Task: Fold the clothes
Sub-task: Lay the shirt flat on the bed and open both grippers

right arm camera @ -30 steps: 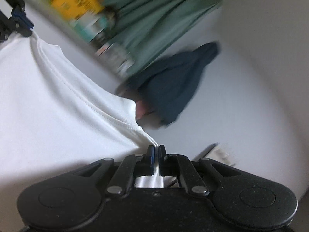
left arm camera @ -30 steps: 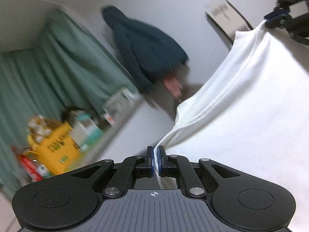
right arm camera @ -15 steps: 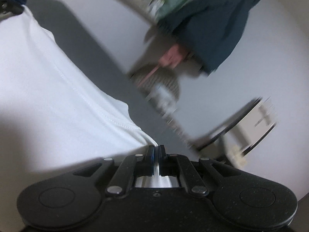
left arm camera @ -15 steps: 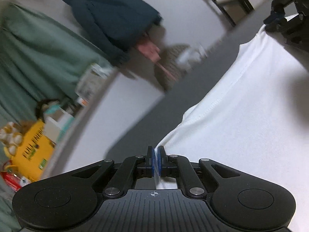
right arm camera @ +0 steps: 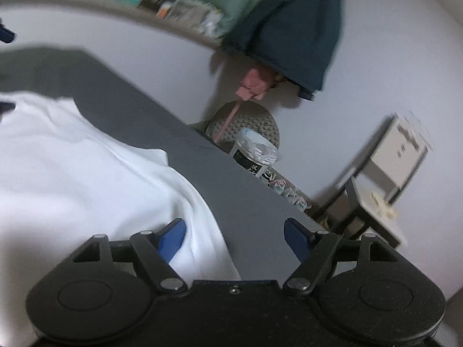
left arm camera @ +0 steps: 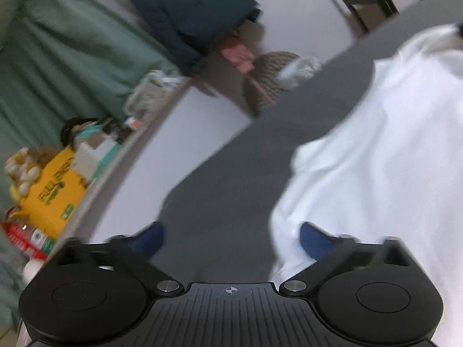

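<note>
A white garment [left arm camera: 376,150] lies spread on a grey surface [left arm camera: 225,190], filling the right of the left wrist view. My left gripper [left arm camera: 231,238] has its jaws opening wide; the cloth edge drapes against the right blue pad [left arm camera: 314,241], the left pad is bare. In the right wrist view the same white garment [right arm camera: 86,179] covers the left. My right gripper [right arm camera: 235,238] is opening too, with a fold of cloth lying loose by its left pad [right arm camera: 173,237], not pinched.
A dark blue jacket [left arm camera: 188,8] hangs on the white wall above a woven basket [left arm camera: 272,78]. A shelf at left holds a yellow bag [left arm camera: 52,196] and boxes before green curtains. A small black-legged table [right arm camera: 373,202] stands at right, bottles [right arm camera: 254,153] beside the grey surface's far edge.
Both grippers were shut on the white garment's edge and have let go, jaws now spread apart. The garment has dropped onto the grey surface. Both views have swung downward.
</note>
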A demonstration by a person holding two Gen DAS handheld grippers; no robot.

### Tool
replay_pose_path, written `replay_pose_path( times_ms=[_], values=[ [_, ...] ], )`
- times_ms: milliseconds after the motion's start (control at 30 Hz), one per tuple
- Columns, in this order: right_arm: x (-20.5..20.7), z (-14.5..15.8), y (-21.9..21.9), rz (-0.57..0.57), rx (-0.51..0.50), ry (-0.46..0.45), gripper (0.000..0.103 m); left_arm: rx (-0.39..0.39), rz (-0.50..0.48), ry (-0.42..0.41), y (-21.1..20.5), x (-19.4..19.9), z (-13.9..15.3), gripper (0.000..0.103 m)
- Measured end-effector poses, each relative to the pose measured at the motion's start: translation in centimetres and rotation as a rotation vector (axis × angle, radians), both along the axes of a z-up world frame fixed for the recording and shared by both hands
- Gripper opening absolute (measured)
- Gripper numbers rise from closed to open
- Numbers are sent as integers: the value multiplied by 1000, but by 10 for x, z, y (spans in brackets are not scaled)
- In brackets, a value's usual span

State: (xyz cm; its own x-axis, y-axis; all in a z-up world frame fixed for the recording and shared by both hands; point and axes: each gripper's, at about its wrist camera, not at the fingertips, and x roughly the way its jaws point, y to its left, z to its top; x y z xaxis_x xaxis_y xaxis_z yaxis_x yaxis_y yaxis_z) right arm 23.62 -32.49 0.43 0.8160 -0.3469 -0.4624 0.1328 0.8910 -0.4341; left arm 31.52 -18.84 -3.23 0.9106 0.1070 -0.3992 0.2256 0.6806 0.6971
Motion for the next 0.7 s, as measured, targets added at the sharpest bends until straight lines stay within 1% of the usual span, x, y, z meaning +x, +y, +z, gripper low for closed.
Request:
replay_pose_path(
  times_ms=[100, 167, 233, 267, 300, 333, 400, 433, 467, 533, 600, 700],
  values=[
    [-65, 17, -14, -61, 113, -56, 74, -101, 30, -14, 30, -27, 21, 103],
    [-108, 28, -25, -87, 205, -79, 74, -216, 75, -29, 53, -63, 34, 103],
    [-145, 36, -38, -112, 299, -88, 73, -360, 91, -15, 75, -106, 45, 103],
    [-160, 36, -48, -134, 348, -80, 73, -430, 90, -2, 84, -130, 50, 103],
    [-175, 36, -58, -155, 396, -71, 69, -491, 81, 13, 90, -154, 53, 103],
    [-190, 36, -68, -177, 445, -62, 62, -557, 62, 29, 96, -179, 55, 103],
    [-219, 33, -88, -220, 537, -39, 56, -686, 33, 58, 104, -221, 53, 103],
    [-230, 28, -96, -240, 567, -21, 54, -757, 21, 70, 106, -238, 50, 103],
    [-239, 23, -102, -256, 582, -3, 54, -819, 11, 93, 106, -251, 47, 103],
    [-251, 15, -103, -260, 593, 36, 46, -908, -14, 165, 105, -258, 40, 103],
    [-259, 8, -101, -253, 618, 72, 45, -967, -83, 198, 104, -260, 36, 103],
    [-268, 7, -94, -234, 746, 105, 44, -1023, -130, 207, 105, -258, 24, 103]
  ],
)
